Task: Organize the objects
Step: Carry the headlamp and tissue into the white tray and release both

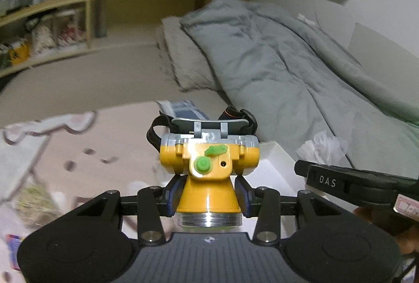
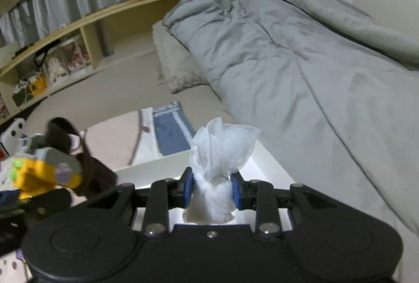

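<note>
Left hand-held gripper (image 1: 208, 194) pinches the yellow headlamp (image 1: 209, 165) by its tapering cone above the white box (image 1: 272, 173); it could slide out. Right hand-held gripper (image 2: 211, 191) squeezes a white bag (image 2: 220, 162), flimsy, may sag free.

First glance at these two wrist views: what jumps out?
The yellow headlamp with green buttons, clamped dead centre in the left hand-held gripper, black strap trailing behind it. In the right wrist view, a knotted white plastic bag is pinched in the right hand-held gripper, over a white box. Behind both, a rumpled grey duvet fills the right side of the bed.
</note>
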